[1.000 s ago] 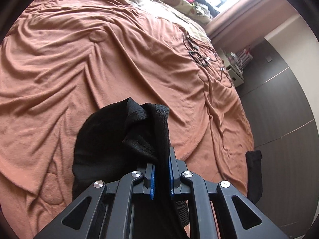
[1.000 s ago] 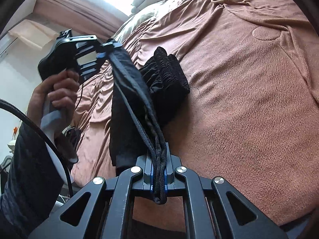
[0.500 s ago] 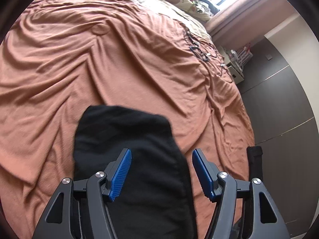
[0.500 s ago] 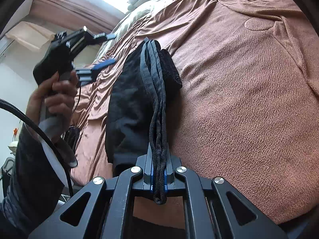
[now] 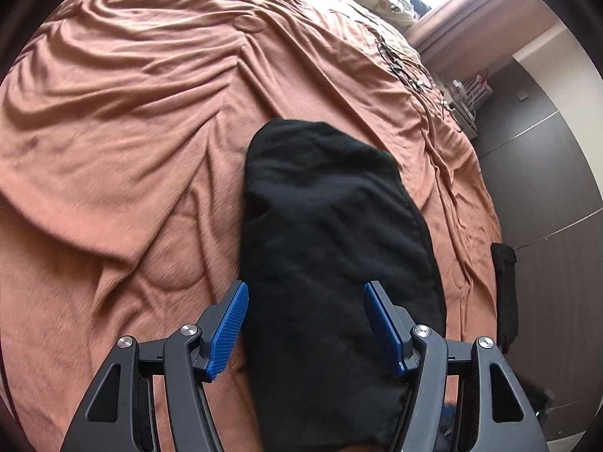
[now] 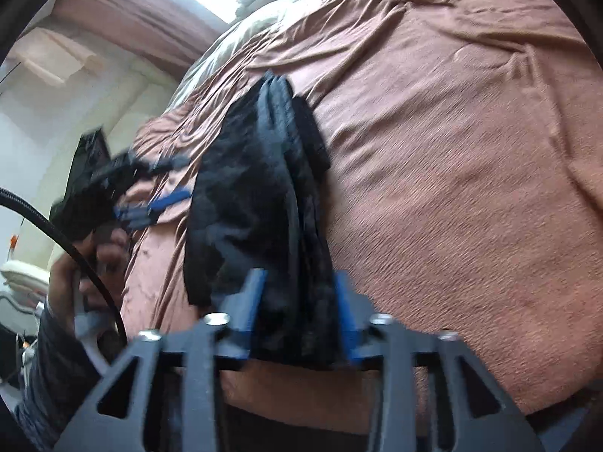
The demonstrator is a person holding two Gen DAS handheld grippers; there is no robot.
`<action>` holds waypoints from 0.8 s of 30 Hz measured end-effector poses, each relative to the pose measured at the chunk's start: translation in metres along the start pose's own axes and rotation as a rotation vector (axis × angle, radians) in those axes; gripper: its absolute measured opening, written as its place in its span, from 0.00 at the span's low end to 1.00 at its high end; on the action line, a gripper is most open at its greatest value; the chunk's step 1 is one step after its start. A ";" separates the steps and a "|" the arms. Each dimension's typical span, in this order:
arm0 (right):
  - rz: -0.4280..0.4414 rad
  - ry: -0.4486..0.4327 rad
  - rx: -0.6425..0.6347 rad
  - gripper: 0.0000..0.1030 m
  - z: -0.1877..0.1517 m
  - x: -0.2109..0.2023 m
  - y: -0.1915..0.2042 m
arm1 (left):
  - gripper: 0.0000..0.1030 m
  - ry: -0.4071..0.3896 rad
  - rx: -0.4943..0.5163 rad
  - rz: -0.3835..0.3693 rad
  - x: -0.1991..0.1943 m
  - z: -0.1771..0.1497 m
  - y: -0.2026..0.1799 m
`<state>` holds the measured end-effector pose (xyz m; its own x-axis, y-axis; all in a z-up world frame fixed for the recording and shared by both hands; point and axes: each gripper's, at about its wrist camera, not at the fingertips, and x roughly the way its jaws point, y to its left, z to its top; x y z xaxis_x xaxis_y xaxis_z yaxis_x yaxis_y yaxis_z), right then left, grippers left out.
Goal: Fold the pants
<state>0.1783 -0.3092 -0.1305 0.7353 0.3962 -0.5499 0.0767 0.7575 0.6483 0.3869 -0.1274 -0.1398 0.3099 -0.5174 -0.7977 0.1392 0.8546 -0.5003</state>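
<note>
Left tool (image 5: 305, 324): jaws spread wide, holding nothing, the folded black pants (image 5: 331, 248) lying between and ahead of them on the brown bed cover (image 5: 124, 124). Right tool (image 6: 299, 312): jaws parted, straddling the pants' (image 6: 264, 203) bunched edge without clamping.

The pants (image 5: 331, 233) are plain black, the bedspread (image 5: 132, 113) is plain rust-brown, and the fingers (image 5: 230, 326) carry ribbed blue pads on black frames.
</note>
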 end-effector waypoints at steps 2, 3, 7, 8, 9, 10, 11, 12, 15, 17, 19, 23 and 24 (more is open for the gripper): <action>-0.021 -0.034 -0.005 0.50 0.005 -0.005 0.001 | 0.64 0.002 0.001 -0.009 -0.003 -0.008 0.004; -0.023 -0.039 -0.012 0.50 0.008 -0.005 0.002 | 0.64 0.005 0.000 -0.014 -0.004 -0.010 0.005; -0.033 -0.033 -0.052 0.50 0.020 -0.002 0.012 | 0.64 0.017 -0.016 -0.047 -0.006 -0.024 0.011; -0.036 -0.033 -0.062 0.50 0.022 -0.002 0.013 | 0.64 0.020 -0.021 -0.051 -0.006 -0.028 0.012; -0.038 -0.034 -0.076 0.50 0.026 -0.001 0.016 | 0.64 0.020 -0.024 -0.057 -0.007 -0.030 0.012; -0.038 -0.036 -0.089 0.50 0.030 -0.001 0.019 | 0.64 0.019 -0.035 -0.067 -0.008 -0.035 0.015; -0.037 -0.037 -0.099 0.50 0.032 0.000 0.020 | 0.64 0.019 -0.041 -0.074 -0.008 -0.036 0.015; -0.036 -0.036 -0.110 0.50 0.036 0.002 0.021 | 0.64 0.018 -0.046 -0.087 -0.009 -0.039 0.016; -0.055 -0.028 -0.141 0.50 0.051 0.012 0.026 | 0.64 0.008 -0.066 -0.122 -0.012 -0.049 0.020; -0.066 -0.024 -0.166 0.50 0.059 0.019 0.029 | 0.64 0.007 -0.086 -0.132 -0.014 -0.053 0.023; -0.066 -0.010 -0.187 0.50 0.068 0.027 0.033 | 0.64 -0.005 -0.099 -0.128 -0.016 -0.058 0.025; -0.061 0.023 -0.250 0.50 0.083 0.045 0.043 | 0.64 -0.027 -0.147 -0.157 -0.018 -0.066 0.030; -0.060 0.037 -0.264 0.50 0.086 0.051 0.045 | 0.63 -0.031 -0.153 -0.159 -0.018 -0.068 0.030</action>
<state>0.2766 -0.2999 -0.0842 0.7095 0.3616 -0.6049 -0.0623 0.8872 0.4572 0.3216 -0.0953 -0.1636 0.3250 -0.6411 -0.6952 0.0446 0.7447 -0.6659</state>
